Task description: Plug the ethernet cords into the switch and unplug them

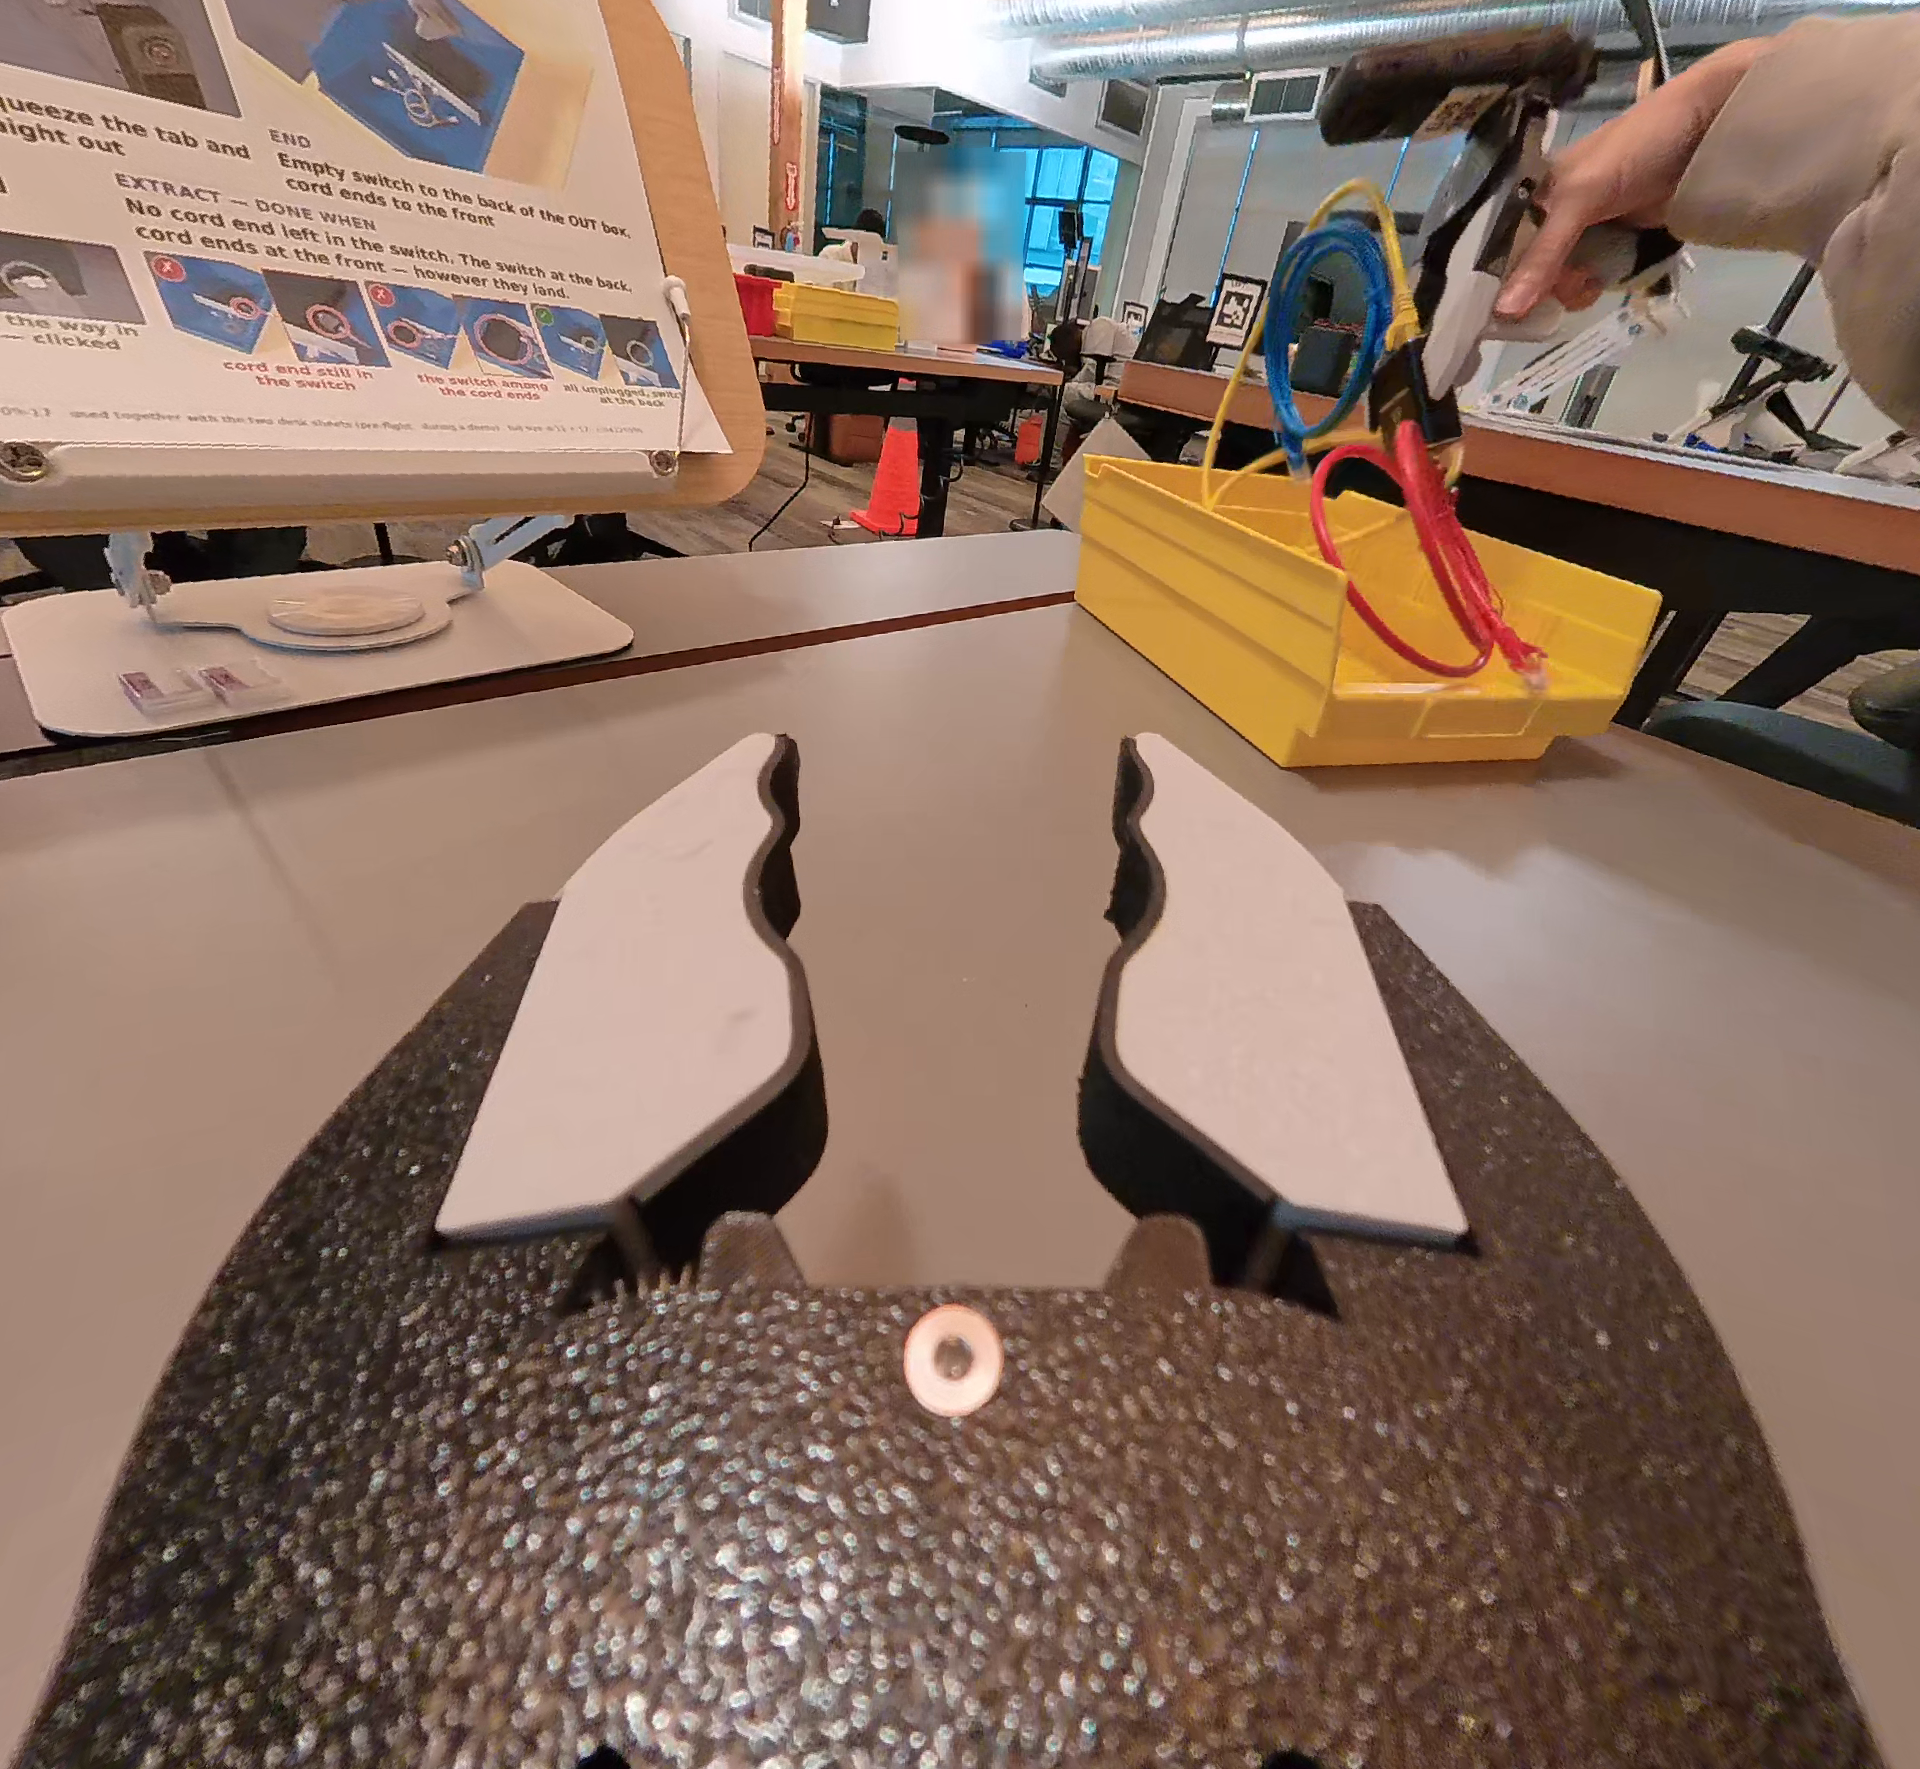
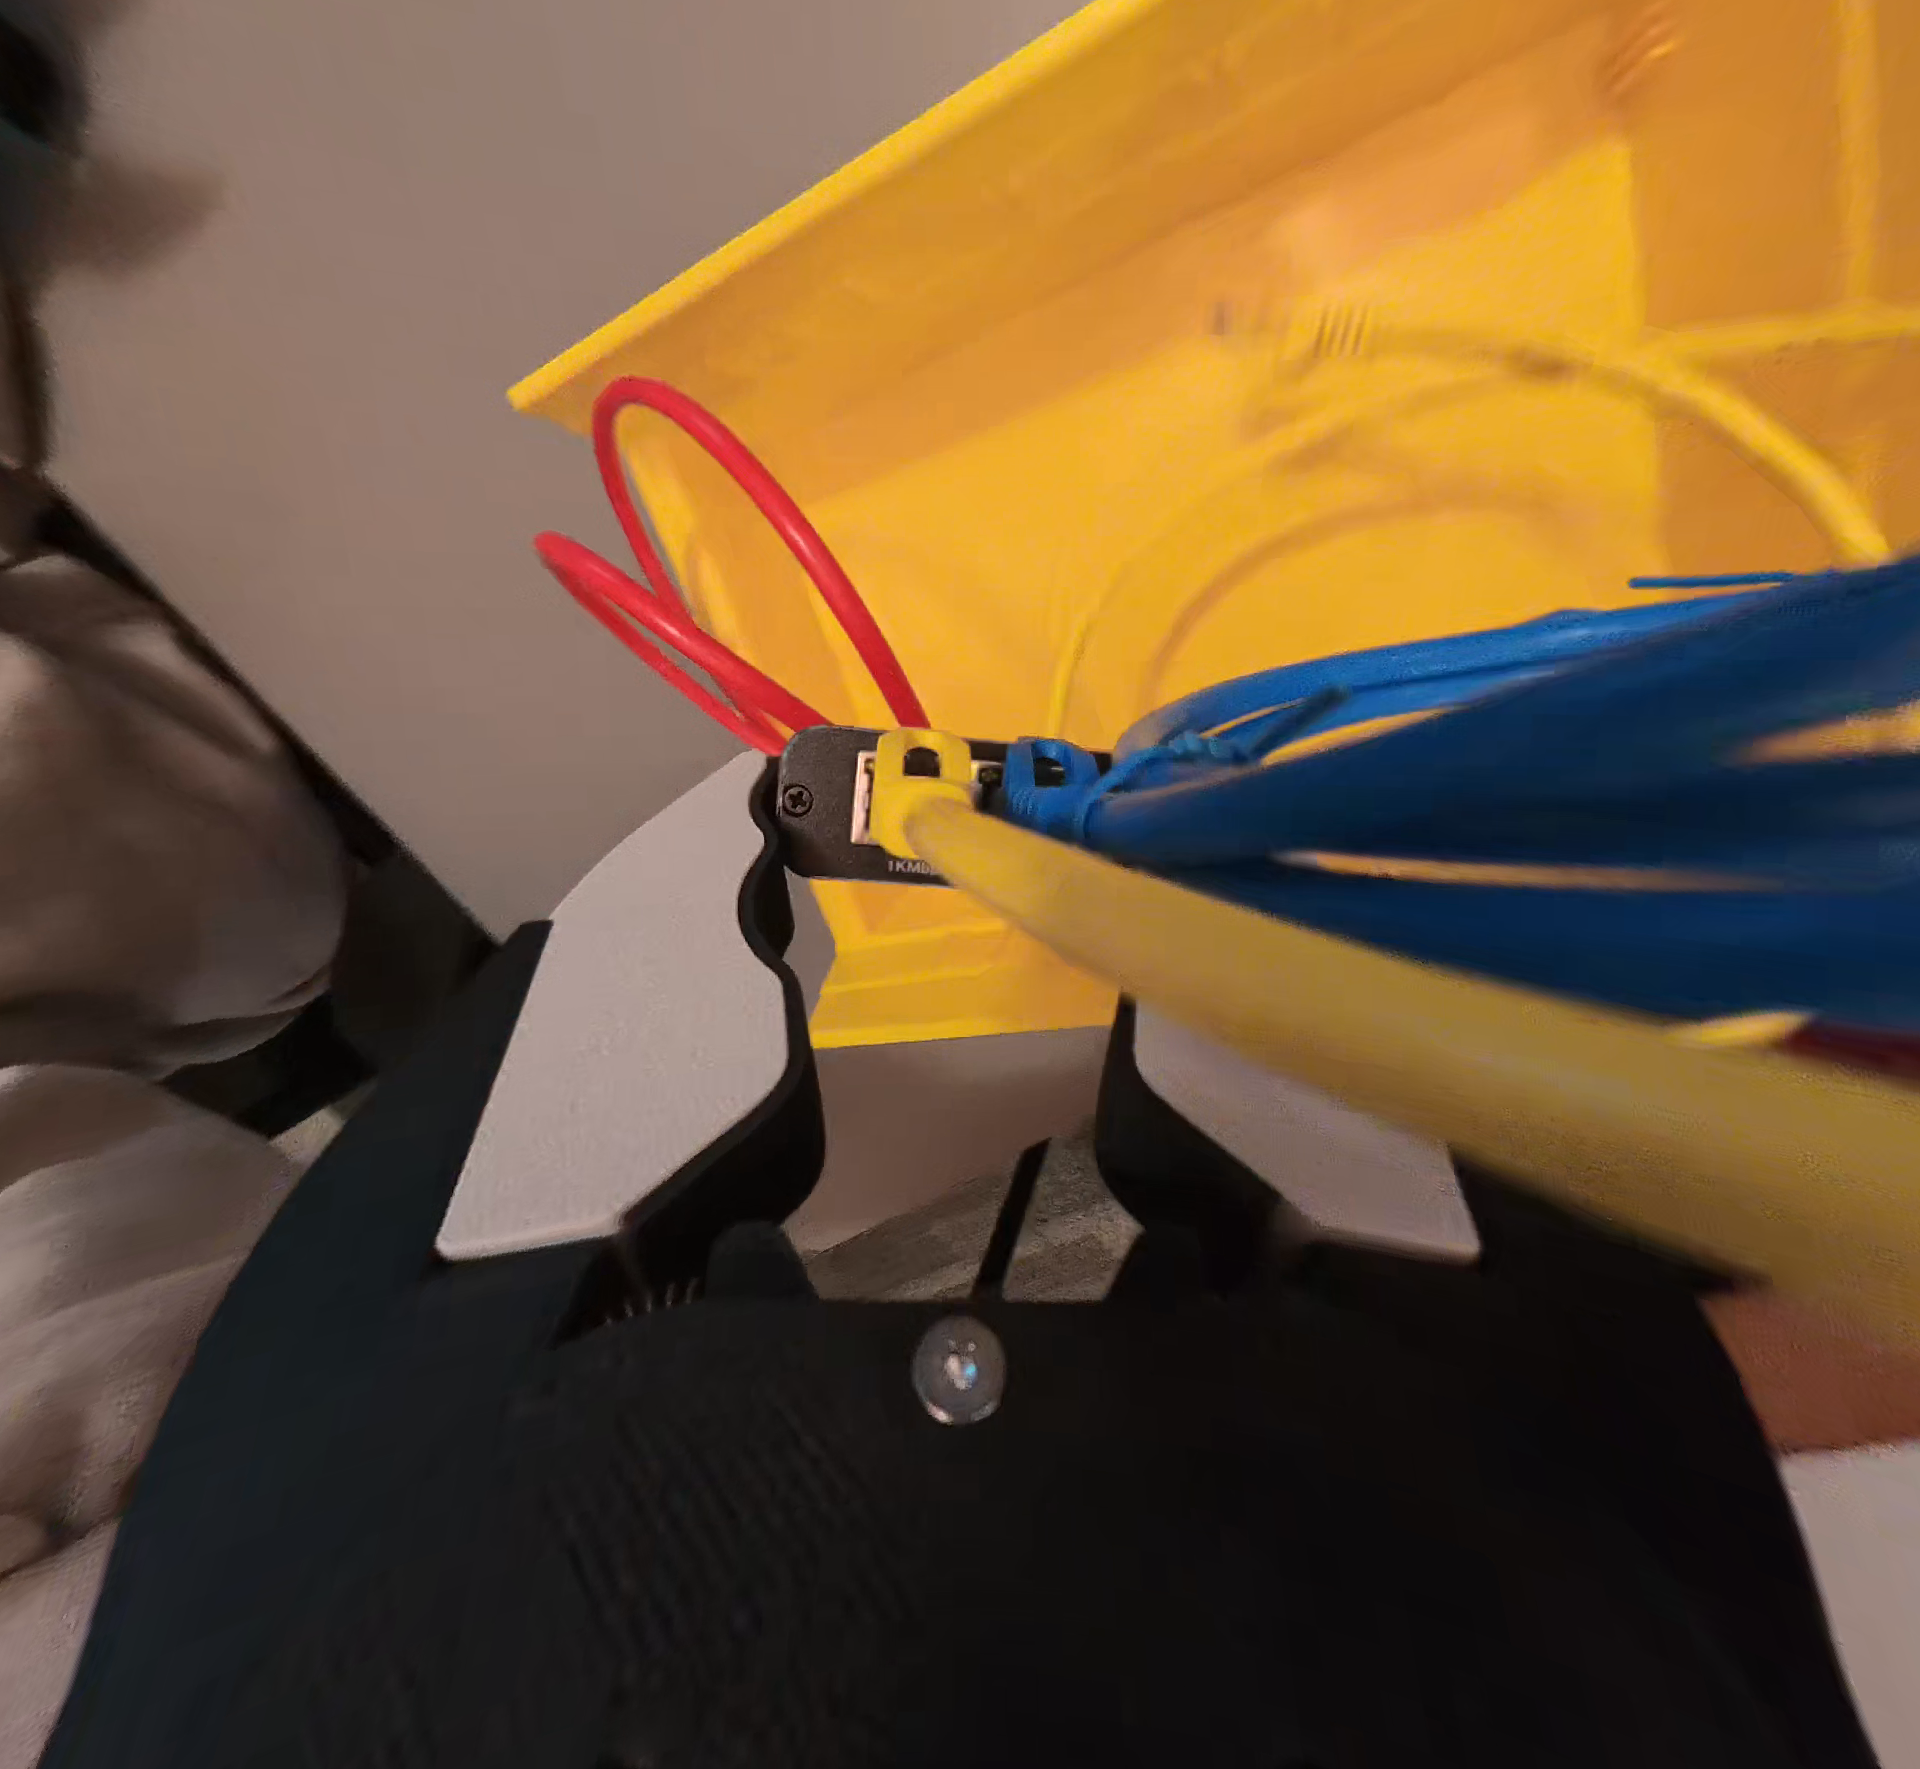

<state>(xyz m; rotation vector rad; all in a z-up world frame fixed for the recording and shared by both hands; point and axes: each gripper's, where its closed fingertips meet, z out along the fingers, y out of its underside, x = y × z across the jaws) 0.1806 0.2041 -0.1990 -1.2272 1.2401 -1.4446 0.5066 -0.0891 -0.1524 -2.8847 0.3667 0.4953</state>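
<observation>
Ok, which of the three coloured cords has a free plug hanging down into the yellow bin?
The red cord: its loose plug dangles inside the yellow bin. The blue cord and yellow cord loop higher up, beside the switch held by the right gripper.

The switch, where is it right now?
The switch is held in the right gripper, lifted above the yellow bin with the cords hanging from it.

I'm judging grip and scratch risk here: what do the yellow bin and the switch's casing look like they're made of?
The yellow bin looks like moulded plastic, slightly glossy, with ribbed walls and uniform colour. The switch, held by the right gripper, seems to have a black matte metal casing, going by its crisp folded edge and end screw; painted plastic can't be ruled out.
</observation>
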